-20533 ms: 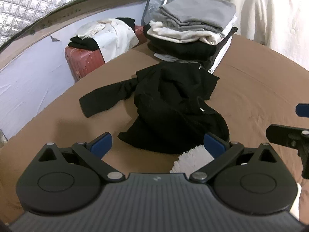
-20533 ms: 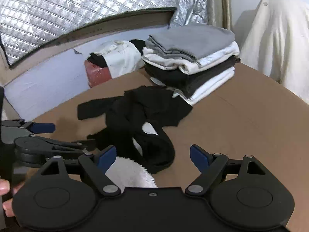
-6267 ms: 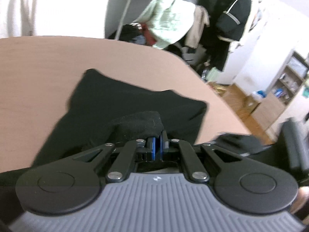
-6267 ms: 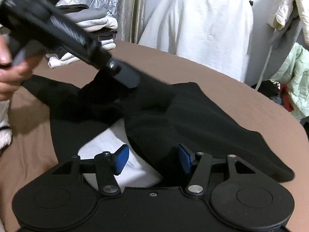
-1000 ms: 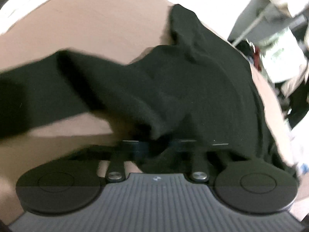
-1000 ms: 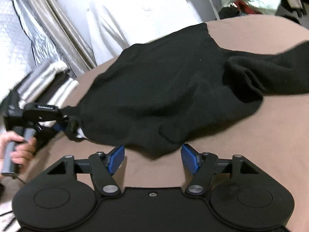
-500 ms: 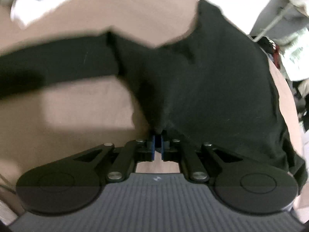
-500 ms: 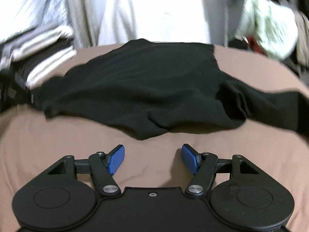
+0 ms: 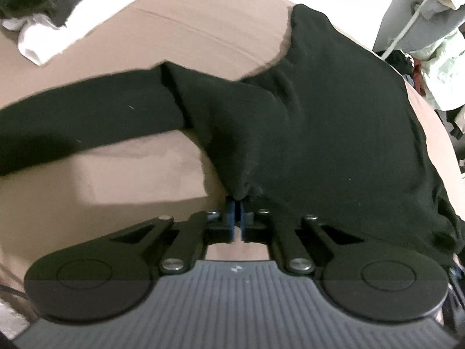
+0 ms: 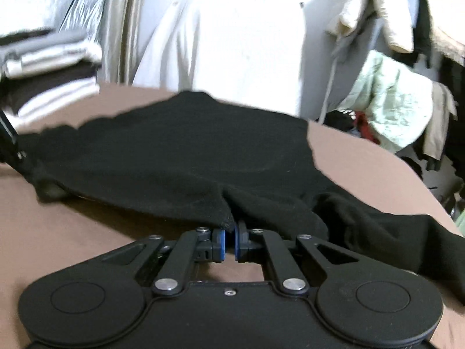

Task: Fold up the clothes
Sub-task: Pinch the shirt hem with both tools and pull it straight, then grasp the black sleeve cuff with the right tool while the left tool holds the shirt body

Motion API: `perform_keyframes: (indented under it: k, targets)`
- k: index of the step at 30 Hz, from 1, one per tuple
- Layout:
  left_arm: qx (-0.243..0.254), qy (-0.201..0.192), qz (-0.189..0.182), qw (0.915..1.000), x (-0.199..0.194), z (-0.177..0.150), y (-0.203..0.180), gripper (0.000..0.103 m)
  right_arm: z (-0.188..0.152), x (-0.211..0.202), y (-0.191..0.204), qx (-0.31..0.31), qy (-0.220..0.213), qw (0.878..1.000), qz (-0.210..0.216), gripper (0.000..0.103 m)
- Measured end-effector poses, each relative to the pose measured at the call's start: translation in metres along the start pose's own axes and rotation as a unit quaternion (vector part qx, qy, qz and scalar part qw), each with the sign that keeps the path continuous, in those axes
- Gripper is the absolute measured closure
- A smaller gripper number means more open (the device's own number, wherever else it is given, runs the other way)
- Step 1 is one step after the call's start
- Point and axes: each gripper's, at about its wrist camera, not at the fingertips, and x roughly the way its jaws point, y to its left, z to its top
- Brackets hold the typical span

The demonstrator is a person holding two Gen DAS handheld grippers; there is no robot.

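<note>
Two pinches are recorded on one black long-sleeved top. Its near edge is clamped by the closed left gripper and closed right gripper. Sleeve extended toward 9 o'clock across the brown bed.

No legible text or labels.

The right gripper, open and clear of the fabric half a second ago, is now pinching the near edge of the black garment. The garment, a crumpled heap beside the stack of folded clothes twenty seconds ago, is now lying spread out, one sleeve stretching toward the stack. The left gripper, open then, is gripping the garment's edge.
</note>
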Motion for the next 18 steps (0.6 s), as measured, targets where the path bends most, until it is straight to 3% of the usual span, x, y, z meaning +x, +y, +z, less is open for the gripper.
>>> perform_keyframes:
  k: [5,9,12,15,16,17,18]
  targets:
    - [-0.001,0.005,0.006,1.0000,0.000,-0.001,0.005,0.100,-0.017,0.007,-0.013,0.054,0.060,0.996,0.029,0.097]
    - [-0.003,-0.014,0.019,0.9997,-0.010,-0.002,0.008,0.100,-0.010,-0.002,-0.014,0.038,0.047,0.997,0.052,0.097]
    - [0.011,-0.032,0.039,0.9987,-0.021,-0.002,0.006,0.101,-0.017,0.018,-0.022,0.044,0.116,0.990,0.068,0.096]
    - [0.020,-0.049,0.035,0.9980,-0.035,-0.002,0.005,0.098,-0.022,0.015,-0.042,0.115,0.121,0.979,0.119,0.091]
    - [0.020,-0.058,0.034,0.9975,-0.040,-0.002,0.004,0.098,-0.022,0.012,-0.048,0.130,0.122,0.974,0.142,0.080]
    - [0.019,-0.068,0.036,0.9969,-0.045,-0.002,0.004,0.098,-0.023,0.010,-0.055,0.144,0.123,0.968,0.164,0.062]
    - [0.016,-0.078,0.035,0.9962,-0.050,-0.001,0.003,0.098,-0.024,0.007,-0.061,0.155,0.118,0.965,0.174,0.053]
